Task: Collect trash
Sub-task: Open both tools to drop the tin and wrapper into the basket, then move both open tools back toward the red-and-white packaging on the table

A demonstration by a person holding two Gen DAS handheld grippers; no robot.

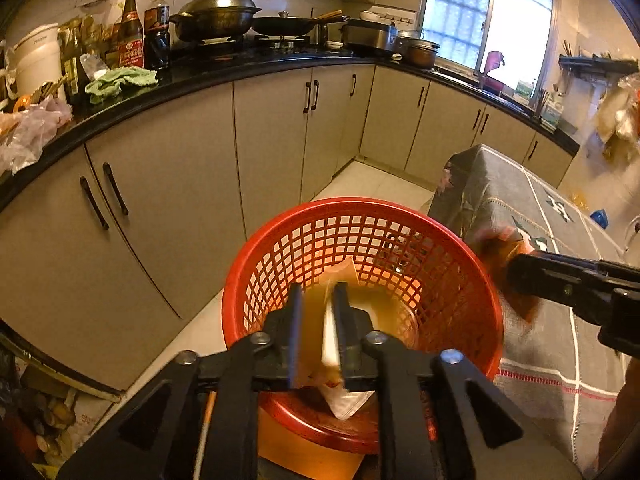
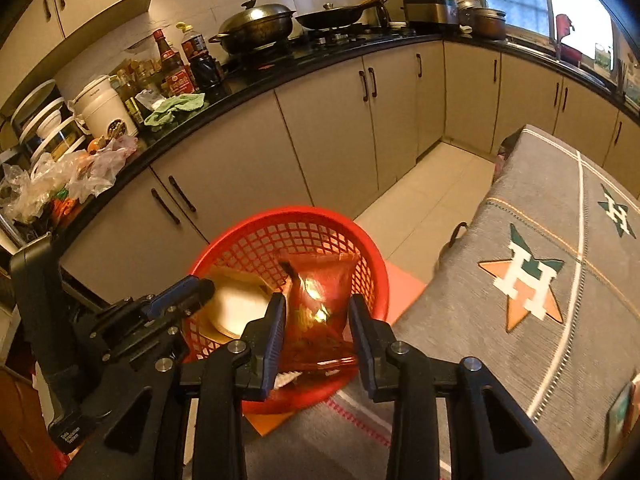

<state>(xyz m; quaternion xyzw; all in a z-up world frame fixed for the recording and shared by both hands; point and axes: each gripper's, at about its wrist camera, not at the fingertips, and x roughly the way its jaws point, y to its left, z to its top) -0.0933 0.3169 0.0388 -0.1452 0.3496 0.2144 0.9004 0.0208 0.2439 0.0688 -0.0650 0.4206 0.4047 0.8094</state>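
Observation:
A red mesh basket (image 1: 360,205) (image 2: 288,213) stands on the floor beside a table draped in grey cloth (image 2: 520,340). My left gripper (image 1: 319,304) hangs over the basket's near rim, its jaws a little apart. A yellowish-white wrapper (image 1: 314,332) hangs loosely in the gap, blurred, with the pads not pinching it. My right gripper (image 2: 316,320) is shut on a crumpled red snack bag (image 2: 320,300), held above the basket's right rim by the table edge. In the left wrist view the right gripper (image 1: 516,276) comes in from the right with the blurred red bag (image 1: 500,256).
Beige cabinets (image 1: 160,220) under a black counter (image 2: 224,120) curve behind the basket. Bottles, a wok, pans and plastic bags sit on the counter. An orange sheet (image 2: 404,284) lies under the basket. Pale floor tiles (image 2: 432,192) run between the cabinets and the table.

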